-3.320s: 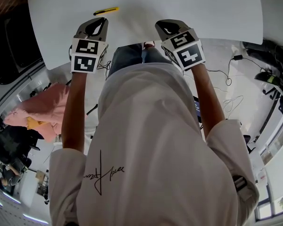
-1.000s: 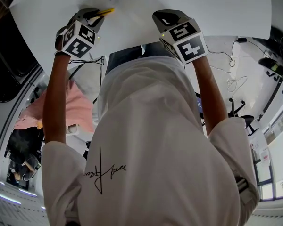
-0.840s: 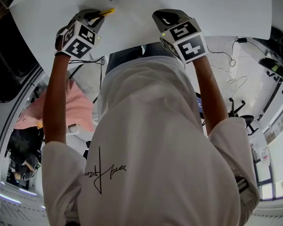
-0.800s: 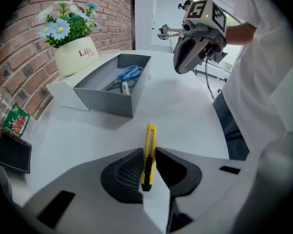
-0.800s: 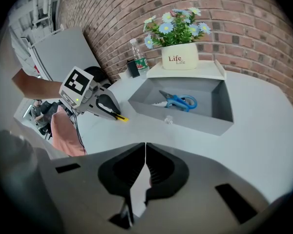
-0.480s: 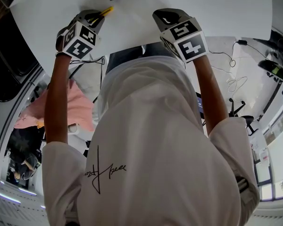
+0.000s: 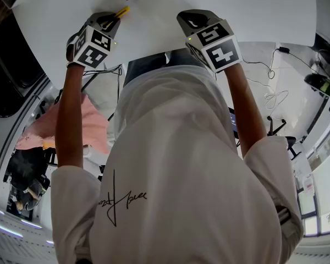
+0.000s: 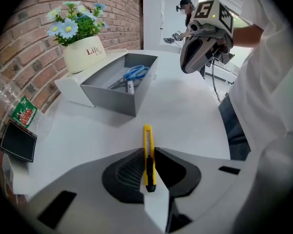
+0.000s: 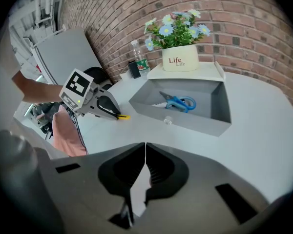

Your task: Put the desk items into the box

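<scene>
The left gripper (image 8: 147, 152) is held steeply downward over the table (image 8: 190, 113), near the edge closest to the person and toward its left side. Its jaws have just been closing, and a yellow utility knife (image 8: 147, 156) is clamped between them. The knife's front end sticks out past the jaw tips, pointing toward the box (image 8: 118, 101). In the right gripper view the knife's tip (image 9: 122, 116) is seen at the table top, though whether it touches cannot be told.

The right gripper (image 9: 145, 152) is held over the same near edge, toward the right. Its jaws are pressed together with nothing between them. In the head view the two grippers (image 7: 111, 20) (image 7: 191, 21) are seen side by side and well apart.

The grey box is placed toward the far edge of the table, beside the brick wall, with its top open. Blue-handled scissors (image 9: 179, 102) and something pale and thin beside them are lying inside it. Behind the box, a cream flower pot (image 9: 179, 60) with blue and white flowers is set on a white stand (image 9: 207, 73). A clear bottle (image 9: 136, 50) is standing at the wall, to the left of the stand in that view.
</scene>
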### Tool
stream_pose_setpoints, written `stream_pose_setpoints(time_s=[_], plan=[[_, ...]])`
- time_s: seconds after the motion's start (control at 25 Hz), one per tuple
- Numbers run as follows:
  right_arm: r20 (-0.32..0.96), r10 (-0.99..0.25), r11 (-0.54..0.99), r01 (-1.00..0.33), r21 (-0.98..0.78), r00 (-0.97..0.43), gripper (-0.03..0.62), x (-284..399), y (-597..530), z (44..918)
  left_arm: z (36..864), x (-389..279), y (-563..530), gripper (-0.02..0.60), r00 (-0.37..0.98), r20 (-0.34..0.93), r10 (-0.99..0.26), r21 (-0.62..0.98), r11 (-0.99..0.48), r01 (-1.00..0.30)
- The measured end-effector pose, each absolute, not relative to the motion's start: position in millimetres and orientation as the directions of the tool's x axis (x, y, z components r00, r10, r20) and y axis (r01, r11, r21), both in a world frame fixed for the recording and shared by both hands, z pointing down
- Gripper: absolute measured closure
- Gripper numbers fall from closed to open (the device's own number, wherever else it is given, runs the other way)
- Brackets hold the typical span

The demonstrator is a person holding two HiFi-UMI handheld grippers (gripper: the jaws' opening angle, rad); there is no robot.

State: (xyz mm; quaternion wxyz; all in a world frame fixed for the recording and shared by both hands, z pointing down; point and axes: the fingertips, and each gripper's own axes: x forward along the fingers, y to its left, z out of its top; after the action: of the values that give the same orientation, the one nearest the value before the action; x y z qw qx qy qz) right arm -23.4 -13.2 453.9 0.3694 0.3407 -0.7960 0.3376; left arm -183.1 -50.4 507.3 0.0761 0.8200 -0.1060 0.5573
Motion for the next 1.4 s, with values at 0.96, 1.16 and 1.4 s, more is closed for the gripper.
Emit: stream_pose_setpoints(time_s=[0.96,1.16,1.4], plan=[[0.809,-0.316,0.544,-0.793,-0.274,-0.496,0.565,-12.1,1.3,439.7,502.1,-187.7,-46.5,0.517,0.375,0.913,-0.163,0.071,-0.840,-0.538],[0.806,-0.317,0.550,-0.789,-0.273,-0.500,0.565,-12.2,7.1,438.1,497.8,-189.8,-40.7,0.517,0.368,0.913,-0.178,0.067,-0.822,-0.565],[0.807,-0.318,0.551,-0.790,-0.269,-0.497,0.565,-8.8,15.3,435.8,488.1,-185.2,-33.2,0.517,0.380,0.902,-0.206,0.071,-0.797,-0.600]])
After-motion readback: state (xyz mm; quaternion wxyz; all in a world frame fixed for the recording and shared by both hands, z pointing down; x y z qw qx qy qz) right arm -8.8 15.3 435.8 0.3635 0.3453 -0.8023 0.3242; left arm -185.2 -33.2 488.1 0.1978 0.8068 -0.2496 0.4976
